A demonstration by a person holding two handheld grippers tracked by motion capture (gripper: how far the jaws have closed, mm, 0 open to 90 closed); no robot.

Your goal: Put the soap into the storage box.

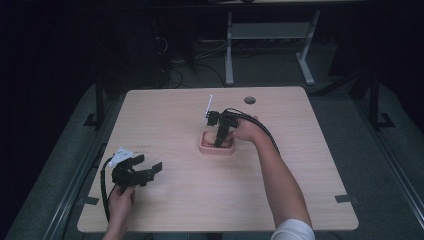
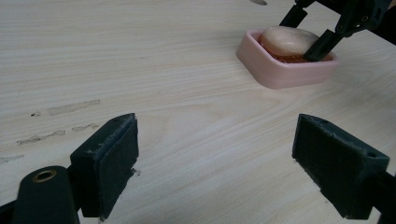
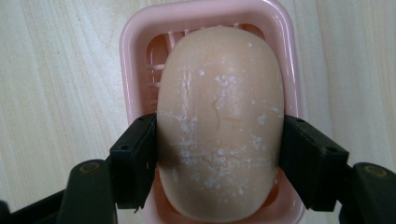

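Observation:
A beige bar of soap (image 3: 219, 116) lies in a pink soap dish (image 3: 135, 42) near the middle of the wooden table (image 1: 175, 110). My right gripper (image 3: 219, 158) points down into the dish, its jaws pressed against both long sides of the soap. The left gripper view shows the same dish (image 2: 280, 77), soap (image 2: 285, 39) and right gripper (image 2: 301, 36) at its upper right. My left gripper (image 1: 149, 162) hovers low near the table's front left, jaws wide open and holding nothing, about a hand's length from the dish (image 1: 207, 149).
A round cable hole (image 1: 250, 100) sits at the table's far edge. Faint smudge marks (image 2: 70, 108) streak the wood ahead of the left gripper (image 2: 215, 163). A desk frame and cables stand on the floor beyond the table.

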